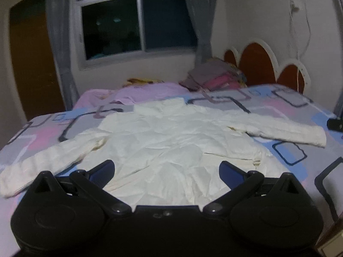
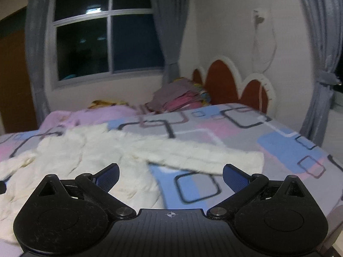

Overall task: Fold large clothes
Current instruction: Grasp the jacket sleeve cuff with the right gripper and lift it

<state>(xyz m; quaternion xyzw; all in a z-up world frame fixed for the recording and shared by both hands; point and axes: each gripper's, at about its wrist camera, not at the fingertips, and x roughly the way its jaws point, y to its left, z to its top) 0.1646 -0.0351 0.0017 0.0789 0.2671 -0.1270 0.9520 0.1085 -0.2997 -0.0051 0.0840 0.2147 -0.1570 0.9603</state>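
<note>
Bedroom w/ dark window [image 1: 137, 23]; patterned bedsheet [image 2: 246, 141] has bare room to the right of the white sweater [image 1: 167, 135], near edge under both tools. Sweater lies flat mid-bed, wrinkled, sleeves spread out. Folded clothes pile [image 1: 216, 76] sits by headboard. Left gripper [image 1: 167, 171] spread wide, holding nothing; right gripper [image 2: 171, 176] same.

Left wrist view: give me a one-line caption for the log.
Open left gripper hovers above a cream sweater spread flat, sleeves out, on the patterned bed.
</note>
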